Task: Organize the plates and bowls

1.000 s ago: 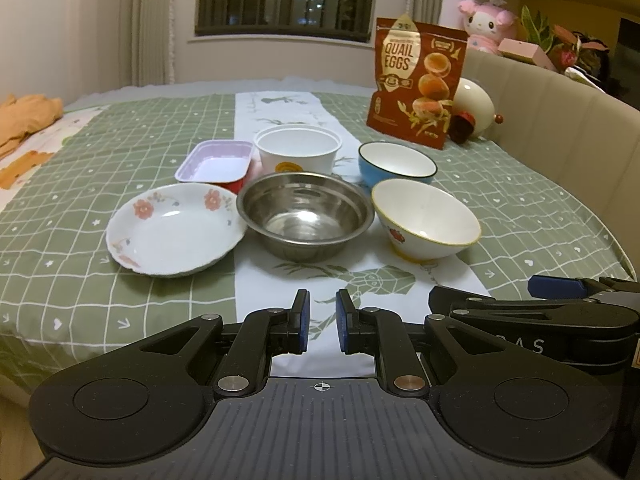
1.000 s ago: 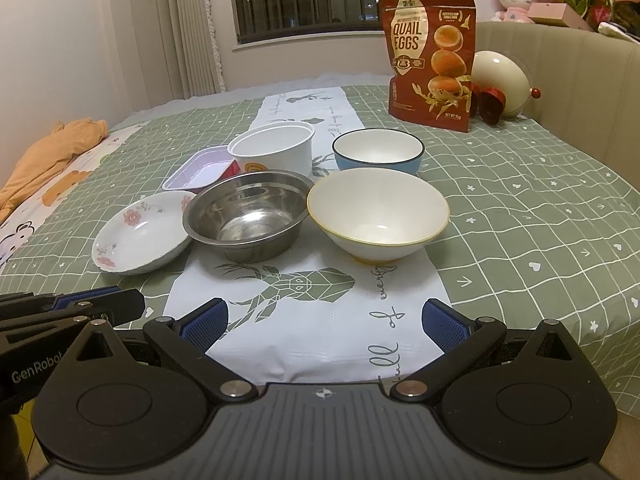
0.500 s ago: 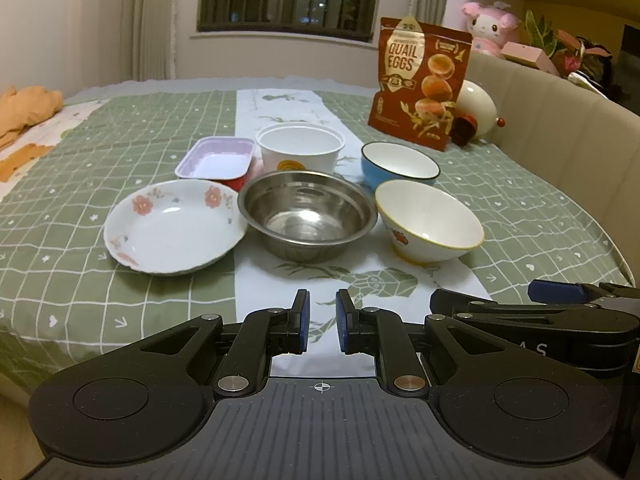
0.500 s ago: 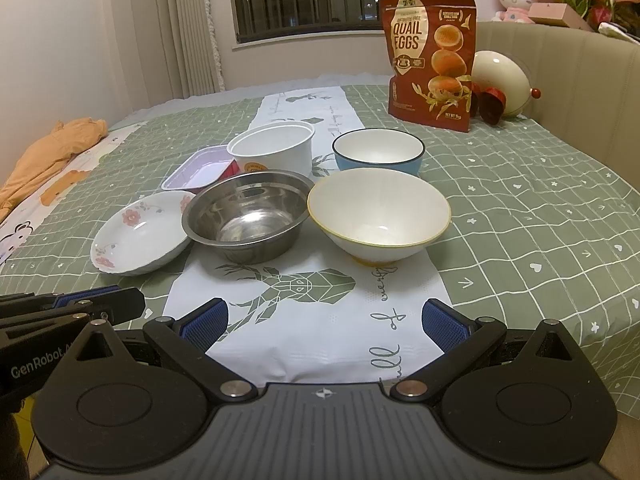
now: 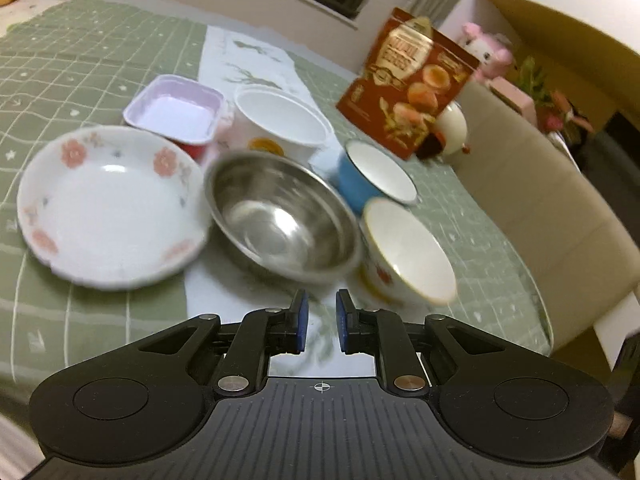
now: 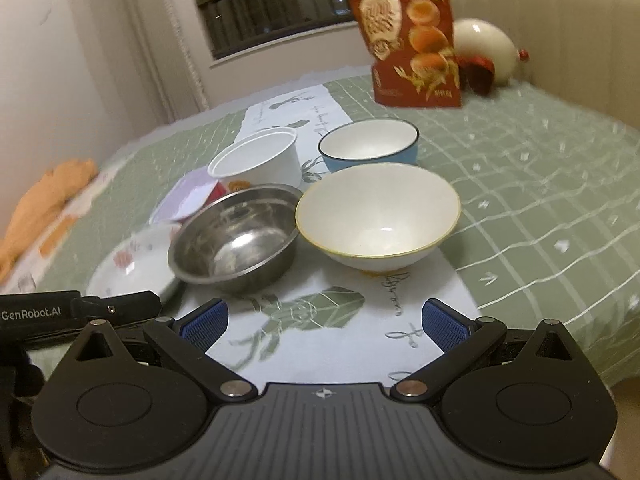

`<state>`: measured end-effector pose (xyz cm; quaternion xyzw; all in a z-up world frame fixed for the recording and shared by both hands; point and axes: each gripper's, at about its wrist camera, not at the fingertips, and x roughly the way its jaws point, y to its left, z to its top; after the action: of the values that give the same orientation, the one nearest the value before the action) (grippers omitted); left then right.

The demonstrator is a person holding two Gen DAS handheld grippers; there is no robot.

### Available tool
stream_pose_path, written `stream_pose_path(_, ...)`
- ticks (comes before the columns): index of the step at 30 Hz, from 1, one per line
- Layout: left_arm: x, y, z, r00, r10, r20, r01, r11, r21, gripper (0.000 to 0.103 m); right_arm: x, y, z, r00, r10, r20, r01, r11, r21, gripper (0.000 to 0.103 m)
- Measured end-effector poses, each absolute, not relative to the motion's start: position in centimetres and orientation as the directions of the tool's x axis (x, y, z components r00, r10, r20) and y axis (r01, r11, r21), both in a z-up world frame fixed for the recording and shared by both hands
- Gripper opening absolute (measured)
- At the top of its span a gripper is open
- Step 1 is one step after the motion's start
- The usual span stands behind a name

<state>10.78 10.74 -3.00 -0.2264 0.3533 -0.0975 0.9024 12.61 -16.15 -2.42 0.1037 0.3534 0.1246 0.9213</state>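
Note:
On the table stand a floral plate (image 5: pixel 108 204), a steel bowl (image 5: pixel 280 216), a white bowl with a yellow rim (image 5: pixel 408 252), a blue bowl (image 5: pixel 376 176), a white tub (image 5: pixel 280 120) and a lilac tray (image 5: pixel 176 110). My left gripper (image 5: pixel 319 322) is nearly shut and empty, just in front of the steel bowl. My right gripper (image 6: pixel 325 320) is open and empty, in front of the white bowl (image 6: pixel 376 216) and the steel bowl (image 6: pixel 236 236). The plate (image 6: pixel 132 264), blue bowl (image 6: pixel 370 144) and tub (image 6: pixel 256 160) also show there.
A red quail-egg bag (image 5: pixel 408 80) stands upright at the back with a cream ornament (image 6: pixel 484 50) beside it. A beige padded seat back (image 5: pixel 540 208) curves round the table's right side. An orange cloth (image 6: pixel 44 196) lies far left.
Both grippers have moved forward toward the dishes and tilted; the views are blurred from motion. The jaws stand as before and the dishes have not moved.

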Motion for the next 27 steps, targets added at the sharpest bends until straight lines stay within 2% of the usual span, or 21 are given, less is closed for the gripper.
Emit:
stream_pose_path(2,12.7,11.1,-1.7,0.745,-0.233,-0.625,-0.037,0.921,-0.388,0.016,13.7,-15.7,-2.9,0.709,0.313,-0.632,-0.140,0.941,0.308,0.103)
stream_pose_path(3,13.5,11.1,-1.1,0.750,-0.223,-0.623,-0.011,0.937,-0.348,0.016,14.3,-15.3,-3.1,0.703,0.318,-0.636,-0.136,0.938,0.318,0.103)
stream_pose_path(5,15.8,11.6,0.1,0.756,-0.293,-0.585,0.099,0.935,-0.340,0.016,15.3,-14.3,-3.5,0.689,0.332,-0.644,-0.141,0.933,0.331,0.103)
stream_pose_path(8,19.1,12.8,1.1,0.762,-0.356,-0.542,0.172,0.917,-0.360,0.016,16.5,-12.7,-4.3,0.672,0.336,-0.660,-0.144,0.934,0.328,0.103)
stream_pose_path(13,21.0,16.5,-0.6,0.785,-0.362,-0.503,0.173,0.907,-0.384,0.016,18.7,-10.6,-6.1,0.621,0.340,-0.706,-0.111,0.930,0.350,0.103)
stream_pose_path(16,22.5,18.4,-2.0,0.750,-0.329,-0.574,0.102,0.915,-0.391,0.016,20.0,-9.6,-7.2,0.610,0.313,-0.728,-0.076,0.937,0.340,0.103)
stream_pose_path(18,22.8,19.1,-2.4,0.736,-0.339,-0.586,0.112,0.915,-0.389,0.016,20.6,-9.4,-7.9,0.603,0.334,-0.725,-0.068,0.926,0.370,0.103)
stream_pose_path(21,23.8,20.0,-3.2,0.692,-0.413,-0.592,0.133,0.879,-0.457,0.016,21.2,-9.0,-8.7,0.576,0.356,-0.736,-0.055,0.915,0.399,0.103)
stream_pose_path(27,25.8,20.4,-4.6,0.661,-0.419,-0.623,0.110,0.875,-0.471,0.016,21.3,-7.6,-9.1,0.556,0.309,-0.772,-0.083,0.944,0.318,0.103)
